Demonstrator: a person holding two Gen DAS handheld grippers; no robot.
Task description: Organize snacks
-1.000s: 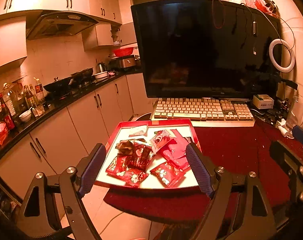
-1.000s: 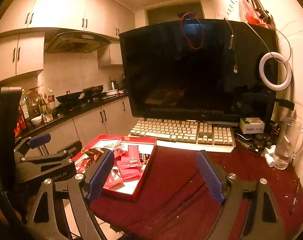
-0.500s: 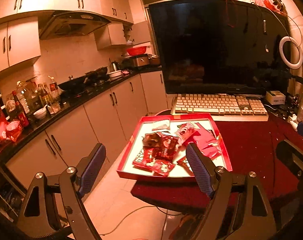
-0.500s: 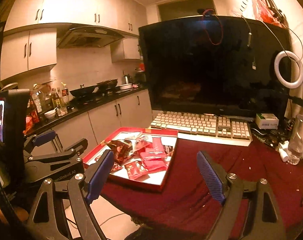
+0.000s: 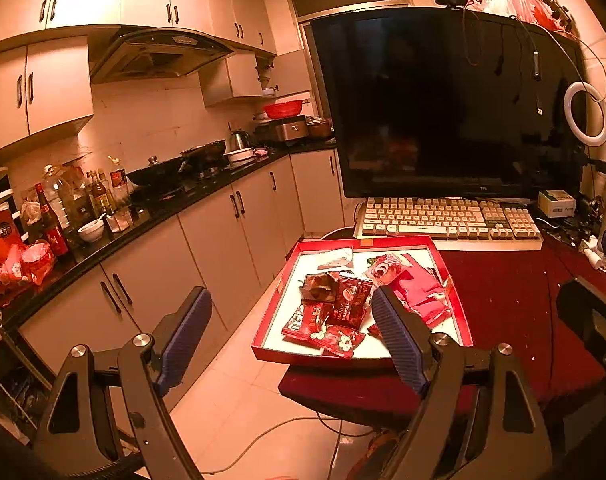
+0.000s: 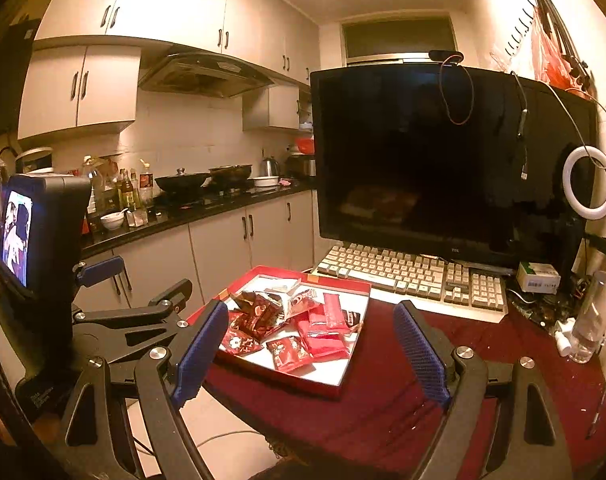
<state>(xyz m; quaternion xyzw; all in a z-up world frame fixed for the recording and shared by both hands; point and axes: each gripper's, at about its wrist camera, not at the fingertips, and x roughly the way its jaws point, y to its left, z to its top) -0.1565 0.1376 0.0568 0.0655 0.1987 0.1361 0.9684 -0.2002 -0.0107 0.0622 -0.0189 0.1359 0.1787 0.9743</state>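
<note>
Several red snack packets point(image 6: 303, 328) lie heaped in a shallow red tray point(image 6: 355, 364) with a white floor, and that tray sits at the near left corner of my red-covered surface point(image 6: 383, 396), its left rim overhanging the edge. The tray's long axis runs from me toward the keyboard point(image 6: 415, 280) at the far side; the packets point every which way, though a few pink bars lie roughly along that axis. From my right claw point(image 6: 311, 352) the heap is ahead and slightly left; from my left claw point(image 5: 291, 336) it is ahead and right, just beyond the right finger. I judge neither clearly nearer. Both claws gape wide, empty.
</note>
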